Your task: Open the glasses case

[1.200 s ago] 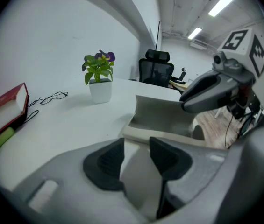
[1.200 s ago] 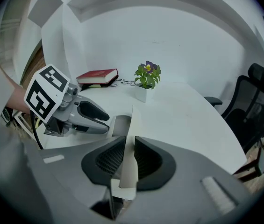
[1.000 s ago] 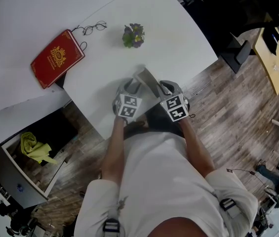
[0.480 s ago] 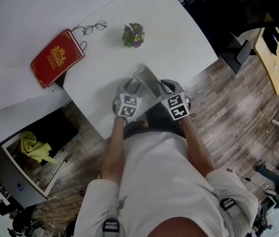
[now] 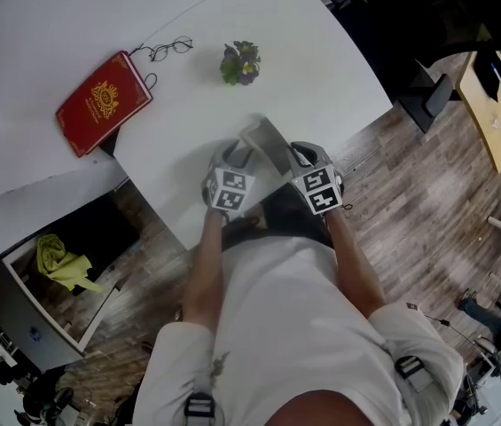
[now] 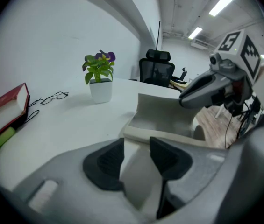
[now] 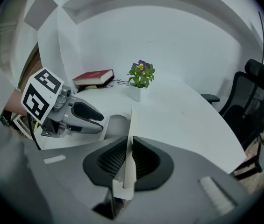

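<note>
The right gripper [image 7: 128, 158] jaws have just closed further and now pinch the raised lid [image 7: 132, 125] of the glasses case [image 6: 162, 120] between their pads, while the left gripper [image 6: 137, 158] jaws clamp its base [image 6: 137, 178], so the case is judged partly open.

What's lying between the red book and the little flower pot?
A pair of glasses lies on the white table between the red book and the flower pot, seen in the head view.

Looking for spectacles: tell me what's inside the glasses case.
Only bare pale lining shows inside the glasses case, below its raised lid. Its near end is hidden by the left claw.
</note>
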{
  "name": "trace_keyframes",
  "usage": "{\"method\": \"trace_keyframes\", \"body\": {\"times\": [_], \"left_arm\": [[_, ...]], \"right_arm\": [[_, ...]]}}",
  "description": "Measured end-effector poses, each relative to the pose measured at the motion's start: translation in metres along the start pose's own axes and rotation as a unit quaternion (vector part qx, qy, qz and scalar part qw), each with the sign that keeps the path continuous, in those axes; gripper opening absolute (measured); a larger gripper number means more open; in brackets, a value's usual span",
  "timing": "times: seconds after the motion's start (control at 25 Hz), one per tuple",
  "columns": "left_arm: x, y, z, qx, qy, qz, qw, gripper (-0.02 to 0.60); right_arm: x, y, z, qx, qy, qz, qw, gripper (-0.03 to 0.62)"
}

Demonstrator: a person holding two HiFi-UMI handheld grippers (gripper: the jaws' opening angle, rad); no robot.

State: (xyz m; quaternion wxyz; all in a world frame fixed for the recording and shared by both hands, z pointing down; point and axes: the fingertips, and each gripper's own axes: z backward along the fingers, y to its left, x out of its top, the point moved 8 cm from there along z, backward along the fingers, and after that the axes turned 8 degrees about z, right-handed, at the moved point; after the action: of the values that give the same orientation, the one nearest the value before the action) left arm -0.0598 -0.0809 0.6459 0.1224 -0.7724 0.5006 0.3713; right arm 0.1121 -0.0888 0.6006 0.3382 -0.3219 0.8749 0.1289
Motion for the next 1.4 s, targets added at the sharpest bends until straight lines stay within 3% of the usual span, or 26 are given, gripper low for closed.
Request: {"method": "trace_keyframes", "body": {"times": [1.08,1.4], "left_arm": [[-0.007,0.0,-0.002,0.016,-0.002,0.016,0.9997,0.173],[-0.001,-0.004,0.001,0.04,0.018,0.023,0.9988,0.172]], "right_arm": [[-0.006,-0.017,-0.002,0.009,-0.004,-0.014,1.0,0.02],[-0.008,-0.024,-0.002,0.02,-0.006,-0.009,1.0,0.021]]}}
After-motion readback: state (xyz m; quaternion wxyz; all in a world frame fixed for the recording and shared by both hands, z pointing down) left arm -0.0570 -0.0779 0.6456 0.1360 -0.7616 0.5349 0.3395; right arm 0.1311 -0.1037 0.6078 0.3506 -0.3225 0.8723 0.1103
